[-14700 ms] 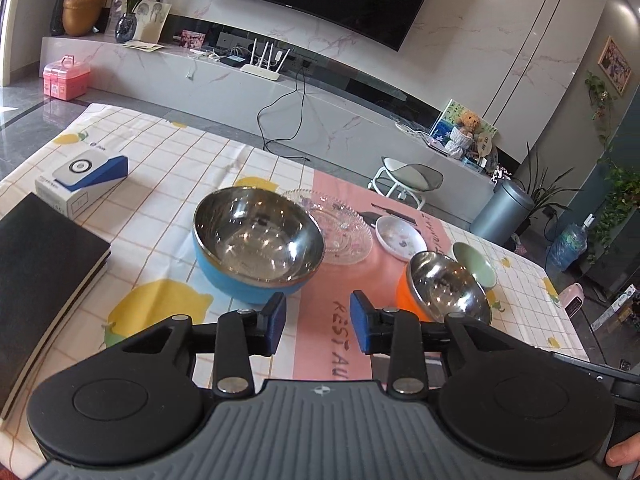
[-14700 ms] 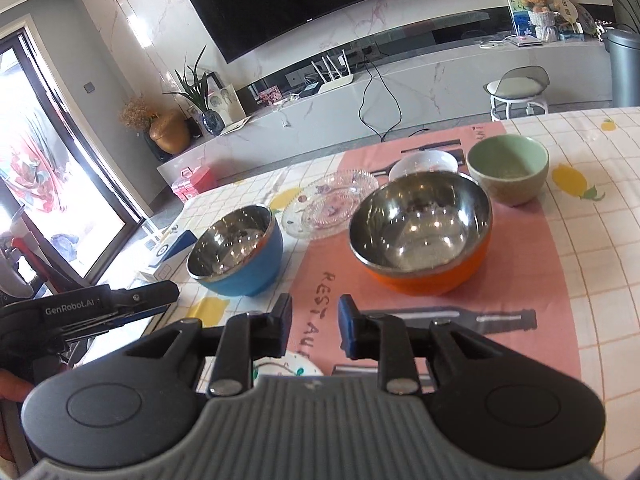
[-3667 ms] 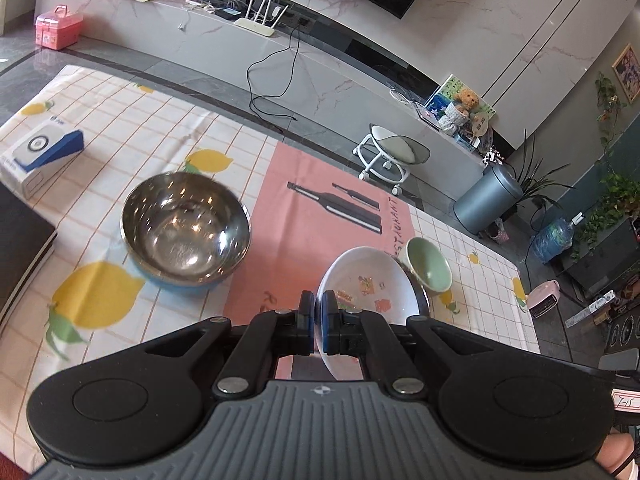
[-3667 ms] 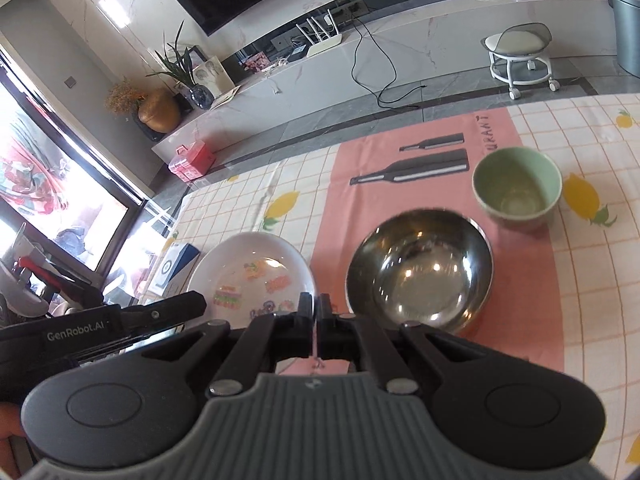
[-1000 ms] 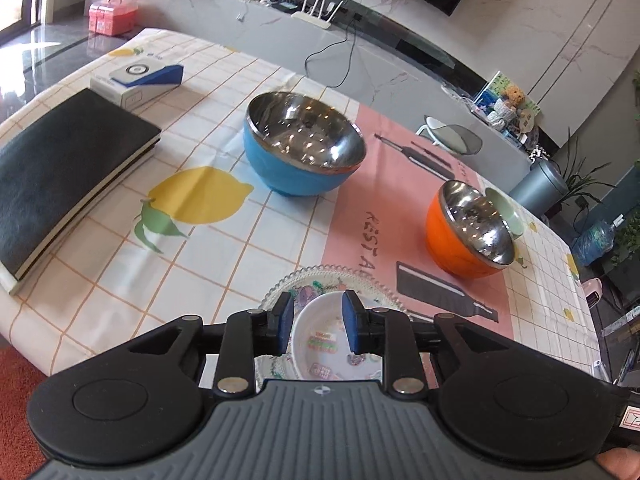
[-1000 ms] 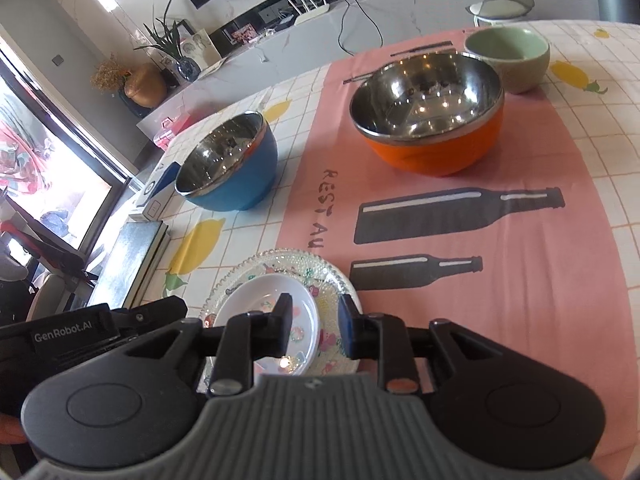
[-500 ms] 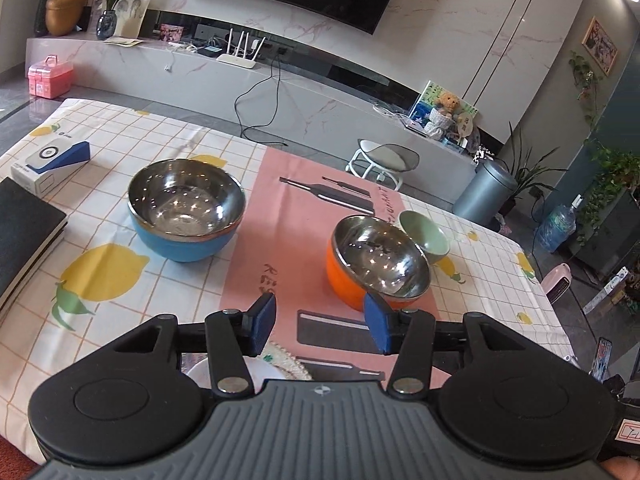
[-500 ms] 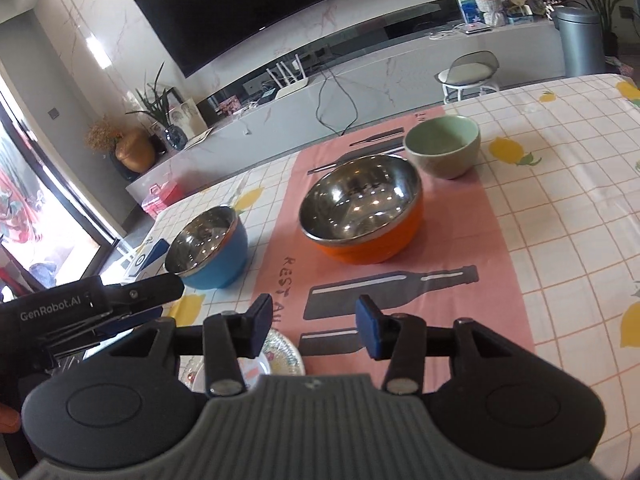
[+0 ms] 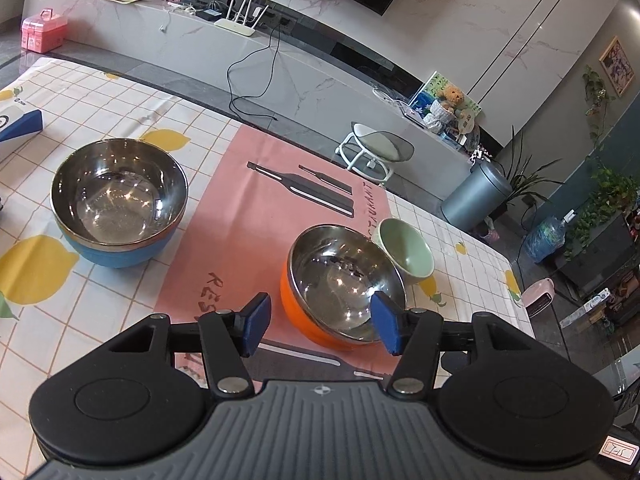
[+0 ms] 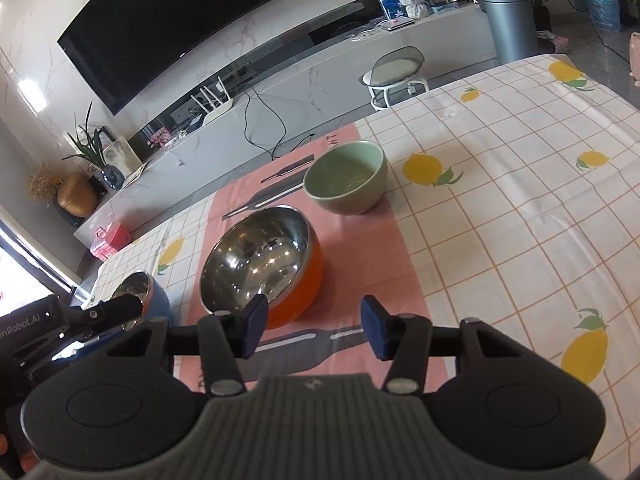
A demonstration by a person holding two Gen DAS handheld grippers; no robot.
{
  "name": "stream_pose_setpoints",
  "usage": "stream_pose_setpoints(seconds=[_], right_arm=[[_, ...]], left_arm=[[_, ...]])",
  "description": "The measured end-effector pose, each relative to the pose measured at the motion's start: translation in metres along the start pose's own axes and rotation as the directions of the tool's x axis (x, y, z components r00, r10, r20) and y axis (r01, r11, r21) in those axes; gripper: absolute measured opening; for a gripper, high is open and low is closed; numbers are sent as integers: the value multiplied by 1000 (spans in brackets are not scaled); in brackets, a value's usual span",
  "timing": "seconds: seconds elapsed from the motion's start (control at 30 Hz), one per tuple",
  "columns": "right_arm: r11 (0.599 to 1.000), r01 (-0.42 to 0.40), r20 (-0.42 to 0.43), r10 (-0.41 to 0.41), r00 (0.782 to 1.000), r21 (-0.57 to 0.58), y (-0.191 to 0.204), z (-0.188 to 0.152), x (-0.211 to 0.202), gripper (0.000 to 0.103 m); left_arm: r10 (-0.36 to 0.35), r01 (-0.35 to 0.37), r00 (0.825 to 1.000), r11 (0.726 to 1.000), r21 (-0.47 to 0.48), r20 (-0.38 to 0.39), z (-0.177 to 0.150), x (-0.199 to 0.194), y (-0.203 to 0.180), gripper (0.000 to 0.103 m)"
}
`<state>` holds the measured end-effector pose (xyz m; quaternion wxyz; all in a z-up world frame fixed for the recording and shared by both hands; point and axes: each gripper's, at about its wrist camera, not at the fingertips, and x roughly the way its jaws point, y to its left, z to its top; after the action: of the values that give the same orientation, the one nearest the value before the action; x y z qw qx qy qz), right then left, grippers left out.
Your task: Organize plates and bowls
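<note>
An orange bowl with a steel inside [image 9: 344,280] stands on the pink runner, just beyond my left gripper [image 9: 320,322]. The gripper's jaws are opening and nothing is between the blue pads. A blue steel bowl [image 9: 120,200] sits to the left, and a small green bowl [image 9: 406,250] touches or nearly touches the orange one at the right. In the right wrist view my right gripper [image 10: 314,330] hovers over the runner with its jaws opening and empty. The orange bowl [image 10: 260,260] is ahead and left of it, with the green bowl [image 10: 346,178] farther back. No plate shows in either view.
The lemon-print tablecloth [image 10: 520,200] stretches bare to the right. A blue and white box [image 9: 16,124] lies at the far left. Beyond the table's far edge stand a stool [image 9: 376,148] and a grey bin [image 9: 476,196]. The blue bowl [image 10: 140,292] is partly hidden behind the other gripper's housing [image 10: 36,328].
Both grippers have opened wider and drawn away from the stacked plates, which have dropped out of view. The orange bowl now sits close in front of both grippers.
</note>
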<state>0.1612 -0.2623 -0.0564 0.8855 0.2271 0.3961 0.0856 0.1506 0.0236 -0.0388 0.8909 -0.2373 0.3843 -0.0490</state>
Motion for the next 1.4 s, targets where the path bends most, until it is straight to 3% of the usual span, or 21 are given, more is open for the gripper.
stream_pose_setpoints(seconds=[0.17, 0.53, 0.63, 0.77, 0.97, 1.1, 1.4], right_arm=[[1000, 5, -14, -5, 1000, 8, 0, 17, 20, 51], [995, 96, -89, -97, 991, -23, 12, 33, 81, 50], [995, 102, -106, -103, 989, -17, 11, 33, 92, 46], [995, 96, -121, -96, 988, -4, 9, 34, 100, 35], [998, 60, -127, -59, 990, 5, 12, 34, 102, 14], [996, 86, -126, -87, 988, -11, 17, 33, 99, 11], [998, 59, -129, -57, 990, 14, 13, 22, 66, 10]], left_arm=[[48, -48, 998, 999, 0, -37, 8, 33, 1, 66], [109, -107, 990, 994, 20, -95, 21, 81, 2, 63], [112, -111, 987, 994, 18, -111, 22, 88, 1, 57], [109, -107, 987, 994, 28, -119, 25, 94, 2, 37], [118, -113, 986, 992, 57, -116, 25, 92, -3, 15], [119, -113, 986, 992, 63, -117, 25, 86, -3, 14], [93, -86, 991, 993, 79, -96, 11, 44, -15, 14]])
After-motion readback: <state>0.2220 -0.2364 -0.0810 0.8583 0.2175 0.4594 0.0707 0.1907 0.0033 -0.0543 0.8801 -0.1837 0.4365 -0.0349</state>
